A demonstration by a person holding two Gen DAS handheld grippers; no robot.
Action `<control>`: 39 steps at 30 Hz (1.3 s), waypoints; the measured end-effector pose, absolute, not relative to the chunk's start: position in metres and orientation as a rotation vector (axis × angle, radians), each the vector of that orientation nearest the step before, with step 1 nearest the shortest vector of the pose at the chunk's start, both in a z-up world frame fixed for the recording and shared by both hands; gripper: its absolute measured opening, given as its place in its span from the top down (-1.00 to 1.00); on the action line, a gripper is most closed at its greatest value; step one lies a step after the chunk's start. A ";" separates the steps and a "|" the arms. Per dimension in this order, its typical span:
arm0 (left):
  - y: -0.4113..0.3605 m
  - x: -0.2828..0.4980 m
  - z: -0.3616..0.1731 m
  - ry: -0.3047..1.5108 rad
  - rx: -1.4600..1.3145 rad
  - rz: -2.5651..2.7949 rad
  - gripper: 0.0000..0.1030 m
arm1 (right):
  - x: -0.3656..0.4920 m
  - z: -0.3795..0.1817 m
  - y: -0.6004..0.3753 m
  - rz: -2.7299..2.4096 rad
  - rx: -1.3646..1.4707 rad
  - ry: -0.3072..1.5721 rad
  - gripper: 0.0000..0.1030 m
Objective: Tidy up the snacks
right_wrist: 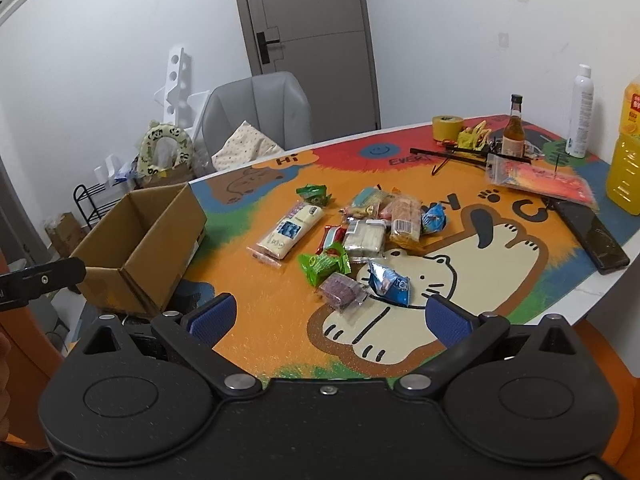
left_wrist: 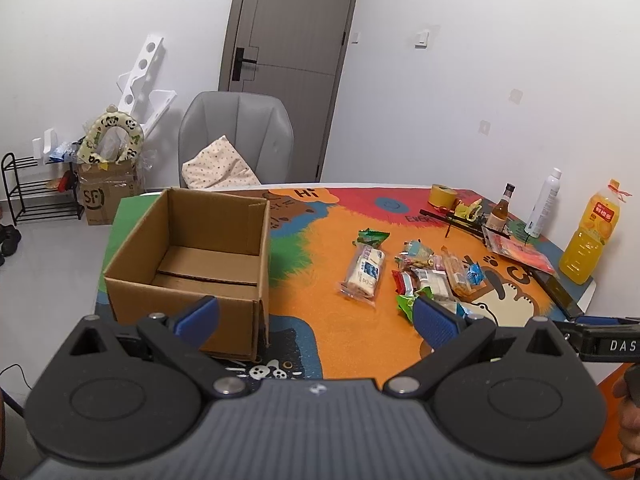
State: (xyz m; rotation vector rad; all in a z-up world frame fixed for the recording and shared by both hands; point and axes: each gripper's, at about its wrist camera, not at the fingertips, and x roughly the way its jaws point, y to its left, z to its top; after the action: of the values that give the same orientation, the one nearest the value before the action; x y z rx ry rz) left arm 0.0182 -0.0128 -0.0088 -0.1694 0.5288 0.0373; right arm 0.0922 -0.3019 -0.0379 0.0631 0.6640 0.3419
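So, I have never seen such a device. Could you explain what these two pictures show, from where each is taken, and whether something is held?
A person holds two hand grippers, each with a camera looking along its two blue-padded fingers. The left camera shows the left gripper near an empty cardboard box. The right camera shows the right gripper above a heap of snacks on a colourful cartoon mat. Both grippers are open and hold nothing. At the far side stand an orange juice bottle, a white spray can and a yellow tape roll.
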 end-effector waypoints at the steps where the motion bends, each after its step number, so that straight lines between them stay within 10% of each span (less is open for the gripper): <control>1: -0.013 0.021 -0.011 0.532 -0.172 0.035 -0.99 | 0.095 -0.040 -0.302 0.345 0.062 0.668 -1.00; 22: -0.035 0.099 -0.045 0.581 -0.207 -0.039 -0.98 | 0.155 -0.076 -0.321 0.350 0.087 0.677 -0.99; 39: -0.064 0.160 -0.081 0.658 -0.201 -0.112 -0.77 | 0.206 -0.119 -0.325 0.374 0.116 0.788 -0.44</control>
State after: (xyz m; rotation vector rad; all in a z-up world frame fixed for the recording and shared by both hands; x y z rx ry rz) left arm 0.1605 -0.0640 -0.0807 -0.2014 0.6577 -0.1117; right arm 0.2061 -0.3252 -0.1191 0.1158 0.7880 0.3739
